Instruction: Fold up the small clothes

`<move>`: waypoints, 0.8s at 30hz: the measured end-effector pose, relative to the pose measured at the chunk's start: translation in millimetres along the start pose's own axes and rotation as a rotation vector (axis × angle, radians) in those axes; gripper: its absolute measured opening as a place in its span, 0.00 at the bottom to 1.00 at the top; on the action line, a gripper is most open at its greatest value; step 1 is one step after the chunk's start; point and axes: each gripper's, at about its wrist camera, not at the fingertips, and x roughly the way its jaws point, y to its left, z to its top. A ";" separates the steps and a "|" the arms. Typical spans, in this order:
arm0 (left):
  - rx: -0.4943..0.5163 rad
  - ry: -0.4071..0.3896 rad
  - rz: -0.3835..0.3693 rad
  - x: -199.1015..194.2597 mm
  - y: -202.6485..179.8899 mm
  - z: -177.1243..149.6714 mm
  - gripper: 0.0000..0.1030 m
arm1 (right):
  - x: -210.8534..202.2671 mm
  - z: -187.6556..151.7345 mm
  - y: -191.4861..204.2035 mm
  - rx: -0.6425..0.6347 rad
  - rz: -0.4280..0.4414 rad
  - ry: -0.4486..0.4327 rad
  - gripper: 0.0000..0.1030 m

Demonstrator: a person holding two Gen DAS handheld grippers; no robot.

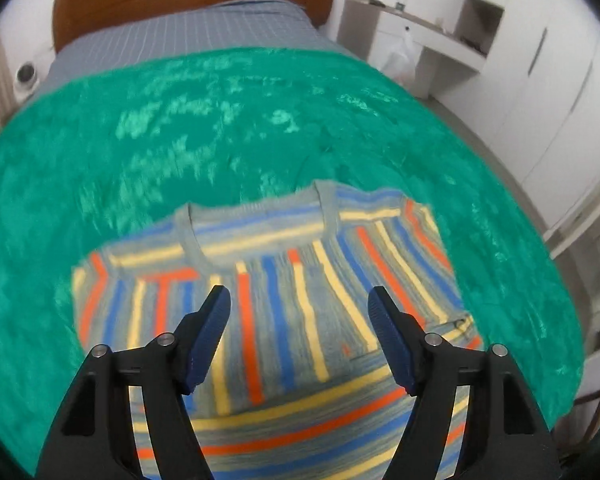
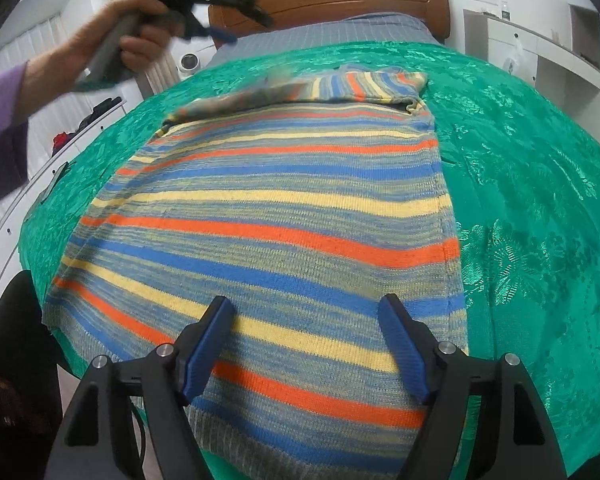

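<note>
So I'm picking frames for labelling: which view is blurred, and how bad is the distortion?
Left wrist view: motion blur all over, the striped sweater and green bedspread smeared, only the left gripper crisp. Right wrist view: sweater knit sharp, but the hand holding the other gripper is streaked. Both: strong fisheye bowing, dark corners, soft even light, sheen on the bedspread.

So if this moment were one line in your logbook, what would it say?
step: folding | striped sweater: flat on green bedspread, sleeves folded in | left gripper: open, empty | right gripper: open, empty
</note>
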 end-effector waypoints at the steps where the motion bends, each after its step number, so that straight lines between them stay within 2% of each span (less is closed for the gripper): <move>1: -0.030 -0.002 -0.009 -1.7 10.5 -4.5 0.72 | -0.2 -0.4 -0.2 0.001 0.002 0.000 0.73; 3: -0.096 -0.016 0.033 -3.2 46.1 -1.3 0.72 | -1.3 -2.7 -1.4 0.005 0.009 -0.005 0.73; 5: -0.172 -0.027 0.114 -17.5 84.0 -7.7 0.72 | -1.1 -3.7 -1.3 0.001 0.009 -0.010 0.73; 7: -0.232 -0.009 0.166 -19.9 118.6 -17.3 0.72 | -0.6 -4.1 0.1 -0.007 0.005 -0.011 0.75; 10: -0.285 0.087 0.187 -5.8 157.5 -34.5 0.72 | 0.2 -4.6 2.0 -0.017 0.003 -0.015 0.77; 12: -0.300 0.159 0.153 14.0 166.6 -48.7 0.71 | 0.8 -5.0 3.4 -0.027 -0.003 -0.016 0.77; 13: -0.301 0.176 0.135 19.8 166.3 -53.5 0.62 | 0.8 -4.9 4.0 -0.030 -0.005 -0.016 0.77; 14: -0.296 0.191 0.121 25.1 163.7 -59.4 0.42 | 0.9 -5.1 4.2 -0.031 -0.006 -0.016 0.77; 15: -0.273 0.195 0.137 29.7 159.5 -64.7 0.08 | 1.0 -5.3 4.4 -0.033 -0.007 -0.016 0.77; 16: -0.245 0.198 0.187 30.2 153.8 -67.5 0.07 | 1.1 -5.2 4.7 -0.035 -0.008 -0.015 0.77; 18: -0.246 0.147 0.270 23.8 153.4 -71.7 0.06 | 1.5 -4.7 5.0 -0.043 -0.011 -0.012 0.77; 20: -0.286 0.129 0.270 24.5 156.6 -77.7 0.06 | 1.6 -5.0 5.2 -0.047 -0.014 -0.012 0.77; 23: -0.221 0.118 0.308 31.2 147.1 -82.5 0.10 | 4.1 -5.2 6.3 -0.053 -0.020 -0.013 0.79; 24: -0.206 0.107 0.315 28.2 145.6 -84.6 0.18 | 5.1 -5.3 7.6 -0.061 -0.022 -0.012 0.80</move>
